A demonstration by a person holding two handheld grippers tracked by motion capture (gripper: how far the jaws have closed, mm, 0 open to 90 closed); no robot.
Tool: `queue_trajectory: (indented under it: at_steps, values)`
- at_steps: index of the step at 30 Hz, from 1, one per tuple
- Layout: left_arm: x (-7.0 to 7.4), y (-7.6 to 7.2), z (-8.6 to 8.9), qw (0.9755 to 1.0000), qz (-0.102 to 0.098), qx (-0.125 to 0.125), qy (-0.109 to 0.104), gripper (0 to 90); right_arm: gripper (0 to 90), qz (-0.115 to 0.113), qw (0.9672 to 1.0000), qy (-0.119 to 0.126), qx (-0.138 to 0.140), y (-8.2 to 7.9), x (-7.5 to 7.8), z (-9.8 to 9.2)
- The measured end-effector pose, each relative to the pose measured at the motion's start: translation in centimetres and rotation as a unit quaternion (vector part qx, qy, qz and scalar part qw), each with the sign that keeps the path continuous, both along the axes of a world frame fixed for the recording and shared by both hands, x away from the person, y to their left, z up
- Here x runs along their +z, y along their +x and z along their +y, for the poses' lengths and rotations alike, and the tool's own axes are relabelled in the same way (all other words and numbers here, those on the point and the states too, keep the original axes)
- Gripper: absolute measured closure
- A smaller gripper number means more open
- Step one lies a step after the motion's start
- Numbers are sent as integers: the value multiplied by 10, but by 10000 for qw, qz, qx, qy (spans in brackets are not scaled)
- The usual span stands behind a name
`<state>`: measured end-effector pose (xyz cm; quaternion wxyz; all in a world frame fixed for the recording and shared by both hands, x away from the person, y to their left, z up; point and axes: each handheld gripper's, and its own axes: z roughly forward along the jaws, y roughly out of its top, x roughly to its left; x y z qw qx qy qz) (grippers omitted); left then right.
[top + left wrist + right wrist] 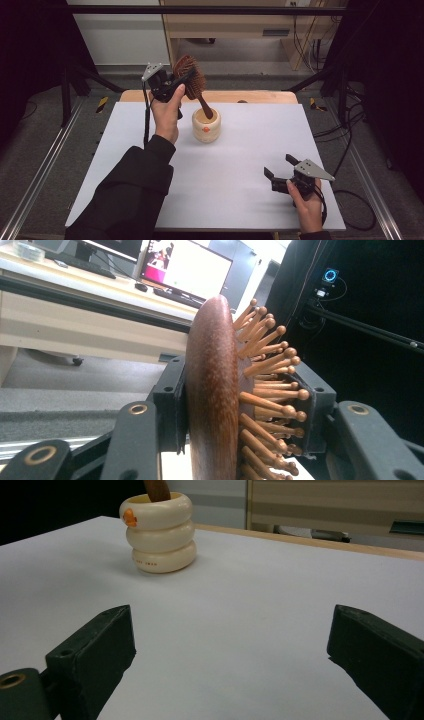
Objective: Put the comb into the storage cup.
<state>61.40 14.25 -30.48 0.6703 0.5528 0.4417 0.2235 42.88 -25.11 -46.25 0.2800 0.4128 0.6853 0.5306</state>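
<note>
Jaws of left gripper (pixel 176 82) clamped on head of wooden hairbrush (pixel 190 76), held tilted above far side of bench (pixel 240 165); handle tip already inside cream ribbed cup (pixel 206 126); brush not yet released; jaws of right gripper (pixel 280 167) wide apart, empty, resting near front.

The small orange print on the cream holder (pixel 159 530) is illegible.
</note>
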Motion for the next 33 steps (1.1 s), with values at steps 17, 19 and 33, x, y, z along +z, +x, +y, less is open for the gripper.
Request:
queue_trajectory:
  at_steps: [17, 19, 33]
  values:
    - [-24, 1, -4, 9998, 170, 23, 31, 500, 56, 42, 10000, -31, 67, 1, -2, 2]
    - [-26, 2, -4, 9998, 181, 24, 19, 500, 56, 53, 9999, -42, 82, 2, -2, 2]
    - [-35, 2, -12, 9996, 252, -61, 131, 499, 55, 52, 9999, -49, 111, 2, -3, 3]
